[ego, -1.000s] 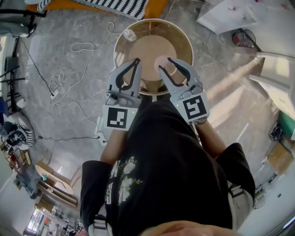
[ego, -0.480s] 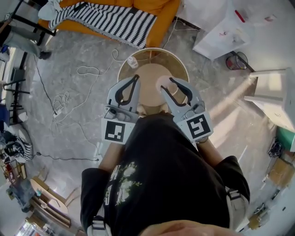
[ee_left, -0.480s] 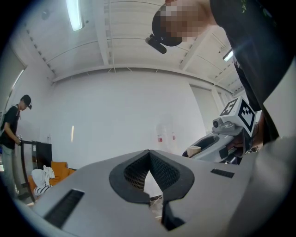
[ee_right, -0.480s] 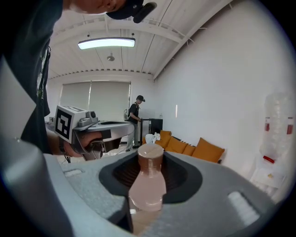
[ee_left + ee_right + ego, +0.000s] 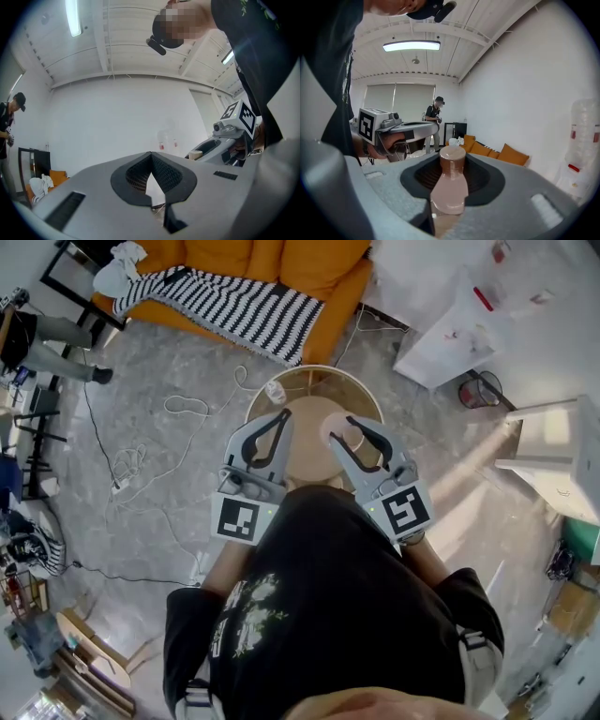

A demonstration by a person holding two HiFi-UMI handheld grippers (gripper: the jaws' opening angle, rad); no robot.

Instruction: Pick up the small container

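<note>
The small container (image 5: 336, 432) is a pale pink bottle with a brown cap. My right gripper (image 5: 349, 426) is shut on it above the round wooden table (image 5: 281, 381). In the right gripper view the bottle (image 5: 450, 187) stands upright between the grey jaws, its cap at the tips of the right gripper (image 5: 452, 157). My left gripper (image 5: 279, 418) hangs beside it to the left, level with it. The left gripper (image 5: 151, 153) has its tips touching and nothing between them. The right gripper (image 5: 225, 140) also shows in that view, with the container's cap (image 5: 196, 153) in its jaws.
A small clear object (image 5: 275, 390) lies on the table's far rim. An orange sofa (image 5: 281, 263) with a striped blanket (image 5: 225, 301) stands behind. Cables (image 5: 141, 460) trail over the floor at left. White furniture (image 5: 553, 456) is at right. A person (image 5: 435, 117) stands far off.
The head view has swung so that the sofa has come into sight, and the table looks smaller below the grippers. Both grippers keep their pose, the bottle still in the right one.
</note>
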